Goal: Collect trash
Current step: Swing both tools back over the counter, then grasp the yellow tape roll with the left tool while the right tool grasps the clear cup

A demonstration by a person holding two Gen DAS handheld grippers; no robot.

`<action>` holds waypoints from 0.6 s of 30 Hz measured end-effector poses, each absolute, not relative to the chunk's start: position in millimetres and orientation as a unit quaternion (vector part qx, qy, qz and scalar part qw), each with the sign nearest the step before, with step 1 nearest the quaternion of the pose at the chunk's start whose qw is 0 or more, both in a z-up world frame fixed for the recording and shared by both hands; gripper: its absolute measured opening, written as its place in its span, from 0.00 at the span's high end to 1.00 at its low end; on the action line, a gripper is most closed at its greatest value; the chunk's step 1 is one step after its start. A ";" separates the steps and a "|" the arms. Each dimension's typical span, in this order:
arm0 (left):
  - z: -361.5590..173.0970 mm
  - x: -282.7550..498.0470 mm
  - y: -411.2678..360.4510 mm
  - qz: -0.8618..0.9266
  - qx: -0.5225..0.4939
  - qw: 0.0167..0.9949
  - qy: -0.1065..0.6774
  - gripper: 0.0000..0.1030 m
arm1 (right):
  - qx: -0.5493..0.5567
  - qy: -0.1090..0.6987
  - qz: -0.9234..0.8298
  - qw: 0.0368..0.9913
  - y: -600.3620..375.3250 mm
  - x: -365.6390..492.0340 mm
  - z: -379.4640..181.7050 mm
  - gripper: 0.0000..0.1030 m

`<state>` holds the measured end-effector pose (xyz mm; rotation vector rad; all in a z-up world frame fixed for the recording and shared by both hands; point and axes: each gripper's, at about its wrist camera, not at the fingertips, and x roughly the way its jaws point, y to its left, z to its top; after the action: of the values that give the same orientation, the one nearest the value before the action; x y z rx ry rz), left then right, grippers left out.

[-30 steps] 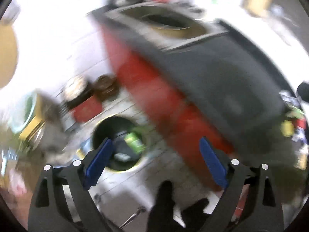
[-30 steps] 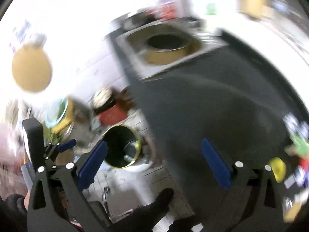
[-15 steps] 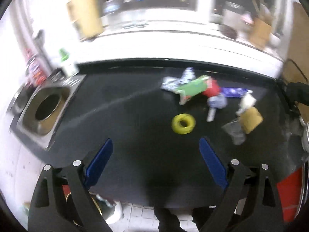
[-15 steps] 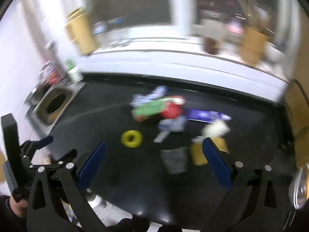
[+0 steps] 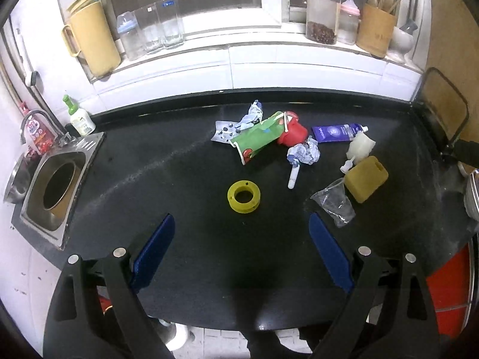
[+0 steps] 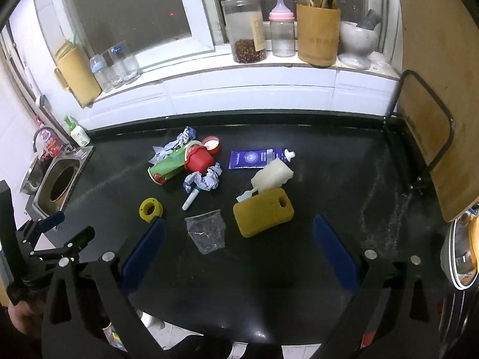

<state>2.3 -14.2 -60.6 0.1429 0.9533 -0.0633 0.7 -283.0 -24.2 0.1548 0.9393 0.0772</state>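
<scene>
Trash lies on the black counter (image 5: pixel 149 179): a yellow ring (image 5: pixel 243 196), a green paper cup (image 5: pixel 257 140), a red cup (image 5: pixel 292 133), crumpled paper (image 5: pixel 304 154), a purple tube (image 5: pixel 336 133), a yellow sponge (image 5: pixel 365 178), a white foam piece (image 5: pixel 360 146) and a clear plastic bag (image 5: pixel 335 202). My left gripper (image 5: pixel 242 233) is open and empty, just short of the ring. My right gripper (image 6: pixel 238 236) is open and empty, with the bag (image 6: pixel 206 233) and sponge (image 6: pixel 263 211) between and beyond its fingers. The ring (image 6: pixel 150 209) sits near its left finger.
A steel sink (image 5: pixel 58 185) is set in the counter's left end, with a soap bottle (image 5: pixel 78 119) behind it. Jars, bottles and a utensil holder (image 6: pixel 317 36) stand on the windowsill. A cutting board in a rack (image 6: pixel 434 113) stands at the right.
Both grippers have swung up from the floor bin beside the red cabinet to face the counter and the trash on it. Both stayed open and empty.
</scene>
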 end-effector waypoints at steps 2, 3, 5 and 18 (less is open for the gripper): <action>-64.1 6.0 -14.0 -0.029 0.070 0.885 0.459 0.14 | 0.074 0.456 0.044 0.886 -280.7 4.4 -27.6 0.07; -66.3 7.3 -14.1 -0.028 0.071 0.885 0.460 0.14 | 0.075 0.459 0.050 0.884 -279.3 6.5 -31.0 0.07; -73.4 12.1 -12.8 -0.029 0.072 0.884 0.461 0.14 | 0.074 0.465 0.061 0.880 -275.8 10.7 -38.7 0.07; -166.4 68.3 -14.3 -0.056 0.090 0.875 0.472 0.14 | 0.030 0.520 0.150 0.841 -214.7 48.9 -140.6 0.08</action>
<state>68.3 -14.3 -166.4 0.1875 0.9853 -0.1178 48.9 -214.7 -140.6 0.0632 1.0984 0.3170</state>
